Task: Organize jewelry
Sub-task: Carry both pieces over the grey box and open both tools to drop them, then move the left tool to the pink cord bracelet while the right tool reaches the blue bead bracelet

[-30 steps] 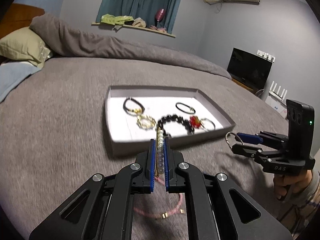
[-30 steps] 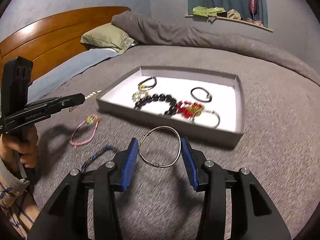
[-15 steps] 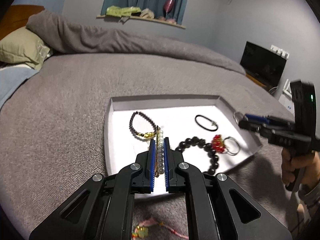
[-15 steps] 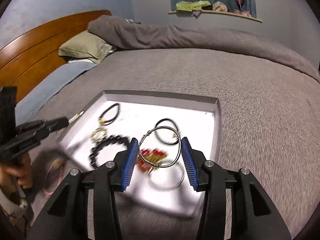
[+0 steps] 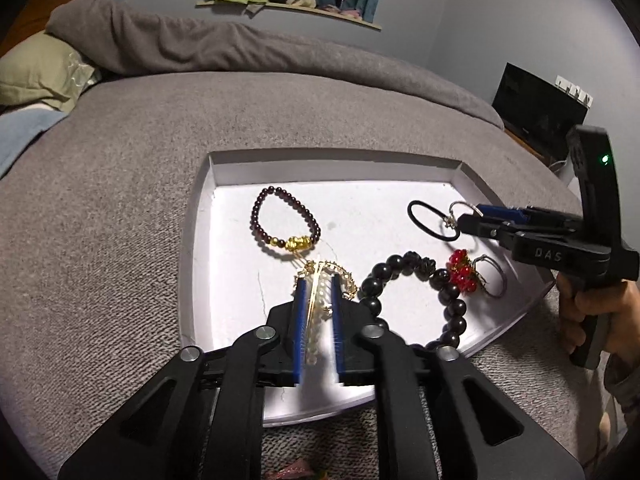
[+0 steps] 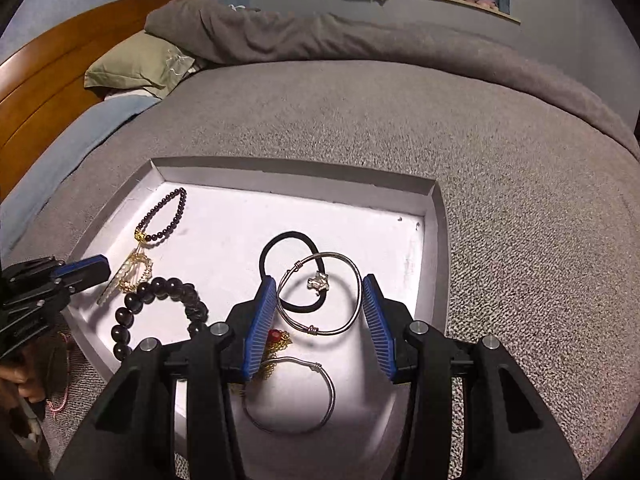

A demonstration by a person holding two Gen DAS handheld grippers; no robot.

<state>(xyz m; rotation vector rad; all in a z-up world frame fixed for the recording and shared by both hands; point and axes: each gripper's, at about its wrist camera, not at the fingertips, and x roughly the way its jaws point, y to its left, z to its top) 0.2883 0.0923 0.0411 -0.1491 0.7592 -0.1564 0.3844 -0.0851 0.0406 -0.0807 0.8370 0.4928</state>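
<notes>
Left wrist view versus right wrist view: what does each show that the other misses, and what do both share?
Left only: a TV by the wall, and the right hand.

Right only: the wooden headboard; the silver bangle seen whole between the right tongs.

Both: the tray, the black bead bracelet, the hair tie, the green pillow, and the pearl strand between the just-opening left tongs.

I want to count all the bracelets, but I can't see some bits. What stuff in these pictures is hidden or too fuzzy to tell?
- Pearl strand, left wrist view: blurred between the left gripper fingers, beads uncountable.
- Red bead charm, right wrist view: mostly hidden behind a right gripper finger.
- Pink cord, left wrist view: cut off by the bottom edge.
- Black bead bracelet, left wrist view: near end hidden behind the gripper.
</notes>
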